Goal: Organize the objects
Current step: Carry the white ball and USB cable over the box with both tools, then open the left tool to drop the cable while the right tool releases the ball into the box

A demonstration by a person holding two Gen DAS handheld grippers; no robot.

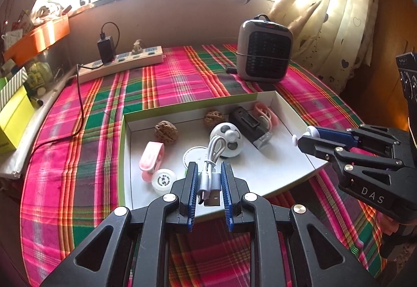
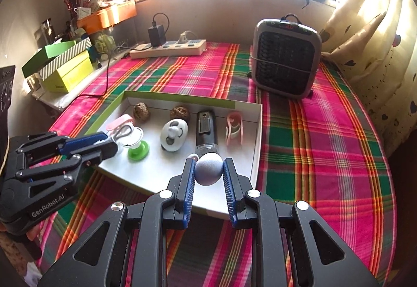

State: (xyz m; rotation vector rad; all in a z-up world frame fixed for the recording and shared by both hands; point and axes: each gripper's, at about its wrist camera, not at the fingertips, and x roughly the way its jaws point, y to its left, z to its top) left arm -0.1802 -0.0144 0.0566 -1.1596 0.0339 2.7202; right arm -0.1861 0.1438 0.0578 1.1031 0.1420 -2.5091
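Observation:
A shallow white box with a green rim [image 1: 182, 106] [image 2: 179, 98] lies on the plaid cloth. It holds two walnuts [image 1: 166, 131], a panda-faced white gadget [image 2: 174, 135], a black device [image 2: 206, 130], pink clips [image 2: 234, 130] and a white disc [image 1: 163, 180]. My left gripper [image 1: 208, 165] [image 2: 110, 142] is shut on a coiled white USB cable [image 1: 212, 147] over the box's near left part. My right gripper [image 2: 209, 161] [image 1: 305, 137] is shut on a small grey-blue ball-shaped object [image 2: 208, 172] above the box's near right edge.
A grey fan heater [image 1: 264, 52] [image 2: 285, 57] stands behind the box on the right. A power strip [image 1: 120, 62] with a black charger and trailing cord lies at the back left. Yellow-green boxes [image 2: 67, 73] sit left, a curtain [image 2: 370, 34] hangs right.

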